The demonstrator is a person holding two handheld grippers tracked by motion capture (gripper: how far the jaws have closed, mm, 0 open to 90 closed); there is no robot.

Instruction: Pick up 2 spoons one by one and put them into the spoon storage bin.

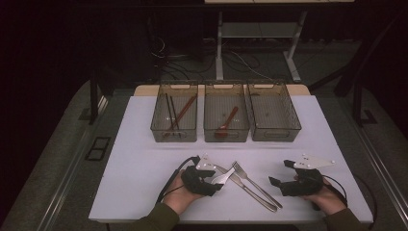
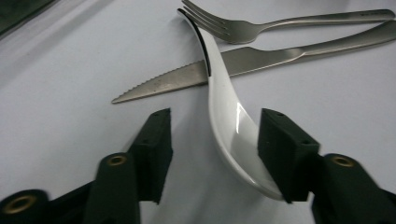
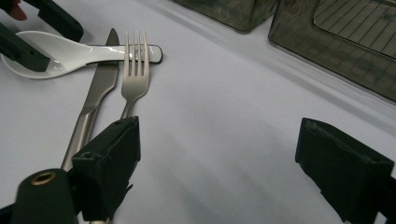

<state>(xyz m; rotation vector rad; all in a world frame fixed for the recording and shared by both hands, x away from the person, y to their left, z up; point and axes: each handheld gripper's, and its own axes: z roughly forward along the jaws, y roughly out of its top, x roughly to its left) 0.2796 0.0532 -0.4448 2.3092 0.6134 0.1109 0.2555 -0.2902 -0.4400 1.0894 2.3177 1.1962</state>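
A white ceramic spoon point(image 1: 223, 177) lies on the white table, its handle resting across a steel knife point(image 1: 248, 188) beside a steel fork point(image 1: 250, 180). In the left gripper view the spoon point(image 2: 224, 112) sits between the jaws of my left gripper point(image 2: 215, 119). The right pad touches the bowl, while the left pad stands apart from it. From above, my left gripper point(image 1: 211, 180) is at the spoon's bowl end. My right gripper point(image 1: 280, 173) rests to the right of the cutlery. Its jaws point(image 3: 219, 135) are wide open over bare table, with the fork point(image 3: 134, 70) and knife point(image 3: 100, 88) just beyond its left jaw.
Three clear plastic bins stand in a row at the back. The left bin point(image 1: 174, 136) holds chopsticks, the middle bin point(image 1: 226, 136) holds a red spoon point(image 1: 227, 120), and nothing can be made out in the right bin point(image 1: 274, 134). Bare table lies between the bins and the cutlery.
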